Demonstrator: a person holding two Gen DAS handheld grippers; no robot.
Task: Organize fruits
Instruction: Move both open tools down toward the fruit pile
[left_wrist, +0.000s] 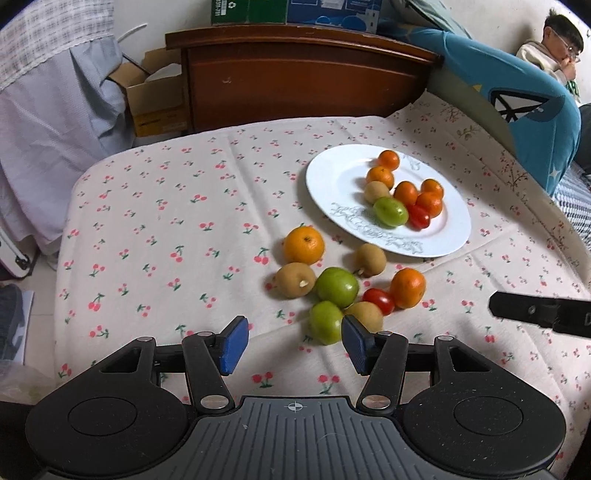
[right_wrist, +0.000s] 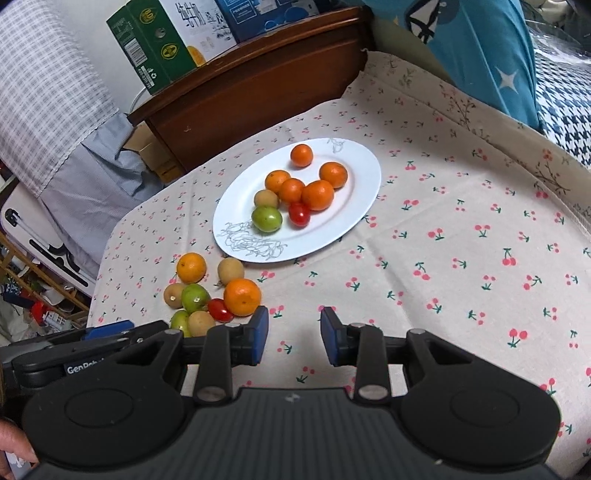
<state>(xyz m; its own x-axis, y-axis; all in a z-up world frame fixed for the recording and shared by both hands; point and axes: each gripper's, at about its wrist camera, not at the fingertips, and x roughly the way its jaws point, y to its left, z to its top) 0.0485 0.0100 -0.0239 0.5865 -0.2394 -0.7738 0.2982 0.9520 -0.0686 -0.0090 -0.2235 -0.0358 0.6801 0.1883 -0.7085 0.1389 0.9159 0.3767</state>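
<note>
A white plate (left_wrist: 332, 177) (right_wrist: 332, 229) on the cherry-print cloth holds several small oranges, one brown fruit, a green fruit and a red tomato. In front of the plate lies a loose pile: two oranges (left_wrist: 303, 245) (right_wrist: 242, 297), brown fruits, two green fruits (left_wrist: 325, 322) and a cherry tomato (left_wrist: 378, 300). My left gripper (left_wrist: 294, 343) is open just short of the pile, its right pad beside the nearest green fruit, and nothing is between its pads. My right gripper (right_wrist: 294, 338) is open over bare cloth, to the right of the pile.
A dark wooden headboard (left_wrist: 295, 81) with cartons on top stands behind the table. A teal cushion (left_wrist: 524, 103) and a seated person (left_wrist: 554, 48) are at the far right. The table's left edge drops to clutter on the floor (right_wrist: 33, 295).
</note>
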